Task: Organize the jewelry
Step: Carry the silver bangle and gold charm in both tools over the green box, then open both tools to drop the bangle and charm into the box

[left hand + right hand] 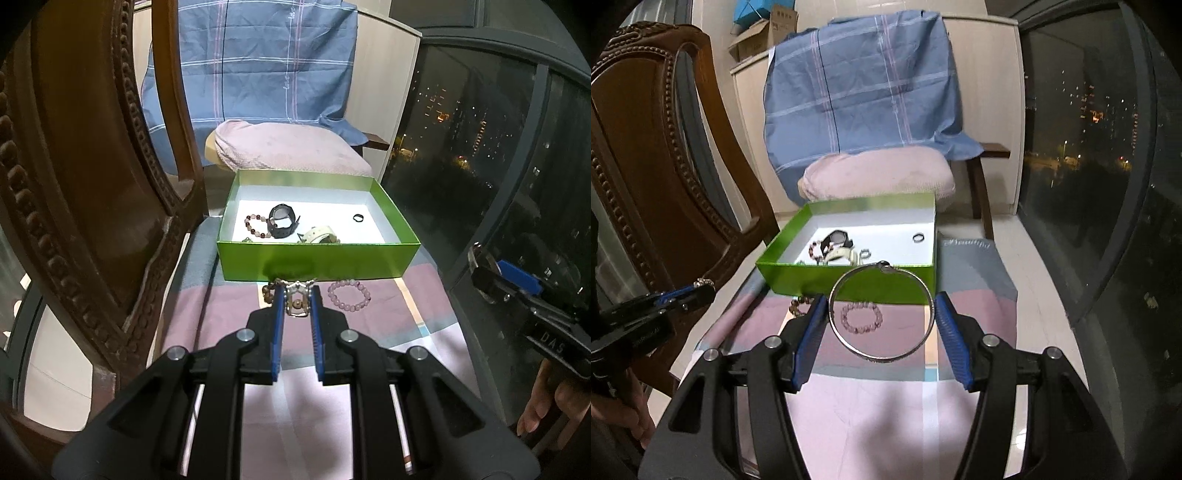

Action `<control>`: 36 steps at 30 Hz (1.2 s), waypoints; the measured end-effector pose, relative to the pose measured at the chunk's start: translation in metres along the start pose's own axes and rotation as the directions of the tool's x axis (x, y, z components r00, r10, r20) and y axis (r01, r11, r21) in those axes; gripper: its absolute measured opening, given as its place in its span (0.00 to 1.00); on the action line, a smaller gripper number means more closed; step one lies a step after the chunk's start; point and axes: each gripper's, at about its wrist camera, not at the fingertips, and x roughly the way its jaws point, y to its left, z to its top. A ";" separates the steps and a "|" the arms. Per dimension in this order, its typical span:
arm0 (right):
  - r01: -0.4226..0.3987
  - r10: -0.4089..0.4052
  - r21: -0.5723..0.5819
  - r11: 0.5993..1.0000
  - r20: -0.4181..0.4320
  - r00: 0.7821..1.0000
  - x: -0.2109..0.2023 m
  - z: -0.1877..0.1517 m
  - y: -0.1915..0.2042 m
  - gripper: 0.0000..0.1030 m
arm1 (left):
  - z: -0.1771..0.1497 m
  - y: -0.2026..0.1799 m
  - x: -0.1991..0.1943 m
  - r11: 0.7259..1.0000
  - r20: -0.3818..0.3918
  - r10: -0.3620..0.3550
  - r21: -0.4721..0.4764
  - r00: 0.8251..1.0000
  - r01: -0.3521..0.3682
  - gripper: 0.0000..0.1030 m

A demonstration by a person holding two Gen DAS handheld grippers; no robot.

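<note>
The green box (317,264) stands open on the checked cloth. It holds a dark watch (282,221), a beaded bracelet (254,225), a white strap (319,234) and a black ring (357,218). My left gripper (297,295) is shut on a small silver trinket (297,288) just before the box's front wall. A brown bead bracelet (266,291) and a pink bead bracelet (349,295) lie on the cloth beside it. My right gripper (881,299) is shut on a silver bangle (882,359), held above the cloth; both pads touch its rim. The box (812,280) lies behind the bangle.
A carved wooden chair (92,192) stands close on the left. Behind the box is a pink cushion (875,173) with a blue checked cloth (860,85) over the chair back. A dark window (1078,147) runs along the right. The left gripper (698,286) shows at the right wrist view's left edge.
</note>
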 end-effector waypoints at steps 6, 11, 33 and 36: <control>0.003 -0.003 -0.008 1.000 0.000 1.000 -0.002 -0.002 -0.002 0.57 | 0.000 -0.003 0.002 1.000 -0.006 -0.002 0.006 1.000 0.002 0.13; 0.004 -0.004 -0.008 1.000 -0.007 1.000 -0.001 -0.003 -0.002 0.57 | -0.001 -0.003 0.003 1.000 -0.013 -0.001 0.008 1.000 0.001 0.13; -0.040 0.039 0.045 0.998 0.007 0.999 0.116 0.067 -0.014 0.57 | 0.094 0.024 0.126 0.998 -0.040 0.021 -0.065 0.999 -0.023 0.13; -0.011 0.012 0.041 0.999 -0.023 1.000 0.146 0.067 -0.019 0.57 | 0.093 0.031 0.157 0.996 -0.083 0.030 -0.082 0.996 -0.037 0.14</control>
